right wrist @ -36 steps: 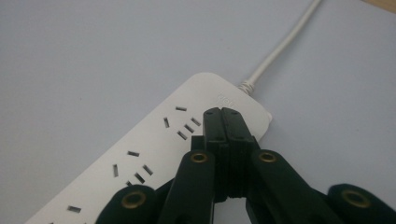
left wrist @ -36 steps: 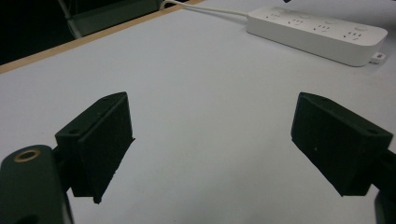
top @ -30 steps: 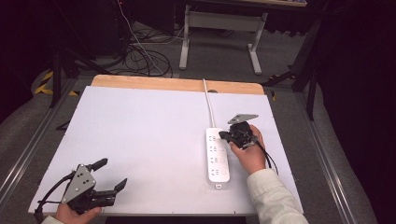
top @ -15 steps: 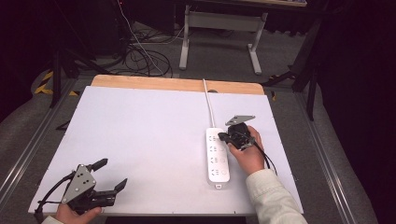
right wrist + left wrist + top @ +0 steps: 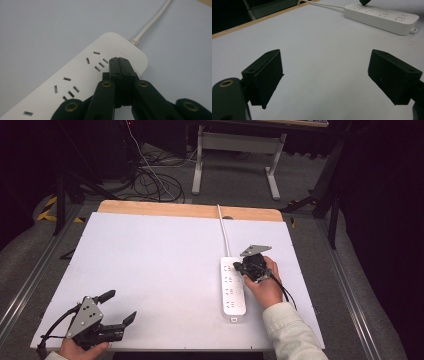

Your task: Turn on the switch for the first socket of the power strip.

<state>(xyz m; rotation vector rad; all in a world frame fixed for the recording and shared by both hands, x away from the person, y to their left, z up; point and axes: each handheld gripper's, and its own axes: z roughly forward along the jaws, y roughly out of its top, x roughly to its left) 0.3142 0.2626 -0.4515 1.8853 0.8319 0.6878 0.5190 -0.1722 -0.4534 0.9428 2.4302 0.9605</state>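
White plastic power strip (image 5: 233, 286) with its rows of slotted sockets lies flat on the right half of my white table top (image 5: 150, 265), long axis running away from me, and its white cable (image 5: 223, 235) leads off the far end toward the wooden strip (image 5: 190, 210) along the table's back edge. My right gripper (image 5: 240, 267) sits over the far end of that strip, on its right side, with the hand (image 5: 265, 287) behind it resting just beside the strip's right edge. In the right gripper view I see its two black jaws pressed flat together with nothing between them, their tips (image 5: 119, 60) over the strip's end near the cable outlet, just past the last group of slots; I cannot tell whether the tips touch the plastic or hang just above it. My left gripper (image 5: 120, 307) is well apart from all this, down at the near left corner of the table. Its jaws are spread wide and hold nothing: in the left gripper view, bare white table shows between the two black pads (image 5: 265, 75), with the power strip (image 5: 382, 17) far off at the top right.
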